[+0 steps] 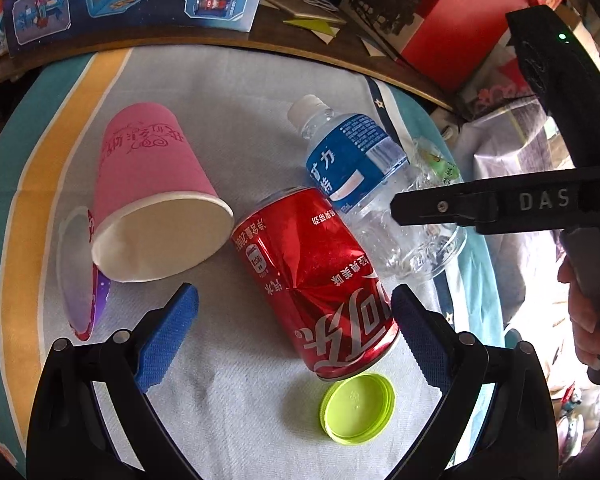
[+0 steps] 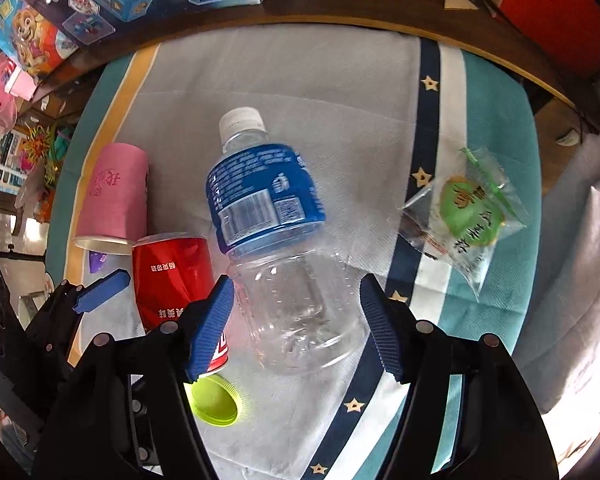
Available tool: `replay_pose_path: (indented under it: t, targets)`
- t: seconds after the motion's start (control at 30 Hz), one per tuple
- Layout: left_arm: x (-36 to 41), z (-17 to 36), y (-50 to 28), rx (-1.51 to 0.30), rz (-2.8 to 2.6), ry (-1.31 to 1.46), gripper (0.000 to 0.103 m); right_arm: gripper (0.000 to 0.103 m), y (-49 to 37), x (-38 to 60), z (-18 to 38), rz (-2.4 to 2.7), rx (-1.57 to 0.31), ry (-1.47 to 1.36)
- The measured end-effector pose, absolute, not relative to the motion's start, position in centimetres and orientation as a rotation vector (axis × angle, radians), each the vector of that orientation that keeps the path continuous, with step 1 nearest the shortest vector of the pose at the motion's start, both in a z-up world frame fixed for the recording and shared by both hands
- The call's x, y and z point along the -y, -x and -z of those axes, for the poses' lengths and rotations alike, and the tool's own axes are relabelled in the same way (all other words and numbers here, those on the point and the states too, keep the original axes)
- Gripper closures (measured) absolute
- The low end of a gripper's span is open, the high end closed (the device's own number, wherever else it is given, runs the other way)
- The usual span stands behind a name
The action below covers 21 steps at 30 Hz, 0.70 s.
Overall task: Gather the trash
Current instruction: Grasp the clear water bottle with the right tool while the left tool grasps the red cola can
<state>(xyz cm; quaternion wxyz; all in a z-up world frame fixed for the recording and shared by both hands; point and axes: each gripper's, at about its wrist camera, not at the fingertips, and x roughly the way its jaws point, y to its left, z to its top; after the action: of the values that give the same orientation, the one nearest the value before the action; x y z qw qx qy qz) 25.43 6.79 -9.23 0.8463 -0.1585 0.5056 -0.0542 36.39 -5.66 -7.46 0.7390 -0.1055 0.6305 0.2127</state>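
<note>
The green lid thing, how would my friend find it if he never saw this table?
Start at the white cloth with trash lying on it. Find the dented red can on its side in the middle; the green lid lies flat just past the can's bottom end. It is the only small, round, lime-green piece there.

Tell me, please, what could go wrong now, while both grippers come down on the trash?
1. The right gripper straddles the clear plastic bottle, jaws not yet touching; the round bottle might roll or squirt out.
2. The dented cola can lies against the bottle, so the left gripper could nudge both.
3. The green lid beside the can may be knocked away.
</note>
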Motion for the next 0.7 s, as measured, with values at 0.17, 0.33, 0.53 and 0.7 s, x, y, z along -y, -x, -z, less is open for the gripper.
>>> replay_pose_path:
  t: [0.17, 0.33, 0.53, 0.7]
  targets:
    - [-6.6, 9.2, -25.3, -1.060, 0.117, 0.322, 0.006, 0.041, -36.8, 4.2, 8.6, -0.472, -1.396, 0.299]
    - [-6.6, 9.4, -25.3, -1.065, 0.108, 0.326, 0.006, 0.043, -35.9, 3.6, 8.5, -0.487, -1.365, 0.328]
    - [-5.8, 9.5, -25.4, -1.072, 0.110, 0.313, 0.006, 0.043, -34.1, 5.7, 7.3, -0.487, -1.357, 0.310]
    - [-4.4, 9.7, -25.6, -1.075, 0.121, 0.297, 0.006, 0.043, -33.1, 7.8, 7.0, -0.478, -1.380, 0.312]
